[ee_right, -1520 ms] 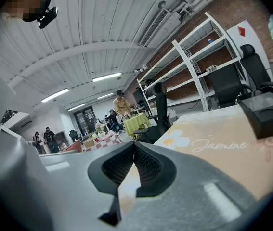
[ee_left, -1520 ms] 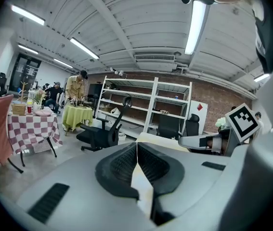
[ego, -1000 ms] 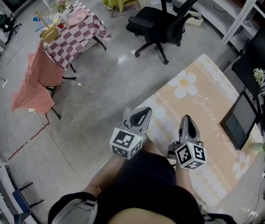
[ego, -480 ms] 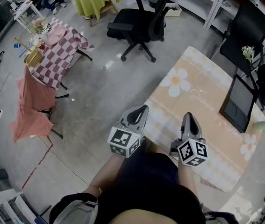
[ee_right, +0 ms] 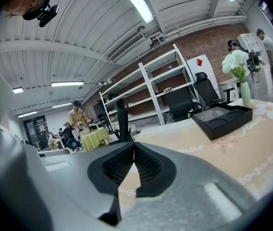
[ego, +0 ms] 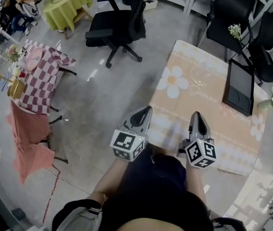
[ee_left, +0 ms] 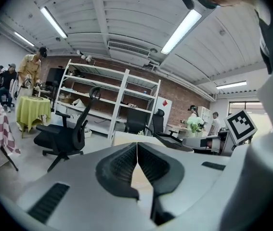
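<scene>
The grey left gripper (ego: 146, 111) and right gripper (ego: 196, 115) are being held pressed together, empty, at the near edge of the peach flower-printed tablecloth (ego: 201, 97), with the flat black rectangular tray (ego: 240, 86) lying ahead, nearer the right.

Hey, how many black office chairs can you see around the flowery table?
3: one black office chair on the floor left of the table, a second chair and a third chair beyond its far end. More may be out of view.
</scene>
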The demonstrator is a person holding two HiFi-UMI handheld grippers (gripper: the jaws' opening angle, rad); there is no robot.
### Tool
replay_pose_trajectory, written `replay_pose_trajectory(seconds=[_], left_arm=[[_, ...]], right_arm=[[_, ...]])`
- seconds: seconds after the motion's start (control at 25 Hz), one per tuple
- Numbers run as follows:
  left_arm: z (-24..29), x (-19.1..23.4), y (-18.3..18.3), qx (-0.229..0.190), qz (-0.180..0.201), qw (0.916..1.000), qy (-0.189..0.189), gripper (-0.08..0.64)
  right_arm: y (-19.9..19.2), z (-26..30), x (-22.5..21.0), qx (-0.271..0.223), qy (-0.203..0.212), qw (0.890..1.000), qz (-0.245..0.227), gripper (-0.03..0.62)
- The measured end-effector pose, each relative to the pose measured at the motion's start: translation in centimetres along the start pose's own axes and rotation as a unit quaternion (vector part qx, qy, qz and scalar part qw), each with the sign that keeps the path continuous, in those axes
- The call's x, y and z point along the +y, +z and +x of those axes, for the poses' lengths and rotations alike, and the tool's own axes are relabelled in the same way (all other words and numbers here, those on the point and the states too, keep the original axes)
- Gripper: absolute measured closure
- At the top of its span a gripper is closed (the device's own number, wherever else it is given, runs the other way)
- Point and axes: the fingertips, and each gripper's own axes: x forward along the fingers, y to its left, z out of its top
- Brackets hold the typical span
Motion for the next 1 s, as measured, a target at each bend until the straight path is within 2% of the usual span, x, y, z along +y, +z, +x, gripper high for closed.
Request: replay_pose_trajectory(seconds=[0.44,0.68,1.0], left_arm=[[3.1,-0.9,0.3,0.02,0.014,0.9952,-0.095,0.548],[4.7,-1.6,0.4,0.032,0.018,0.9916,-0.124,0.548],[8.3,-3.8,0.8,0.041,0.024,0.9886,-0.143,0.548]], right_arm=[[-0.6,-1.1,-1.0,-0.018,-0.076,0.997,0.014,0.588],[0.7,-1.1,-2.0,-0.021,-0.1,0.995,-0.011,0.588],[3.8,-0.2,-5.7,-0.024,-0.115,0.993,-0.021,0.588]])
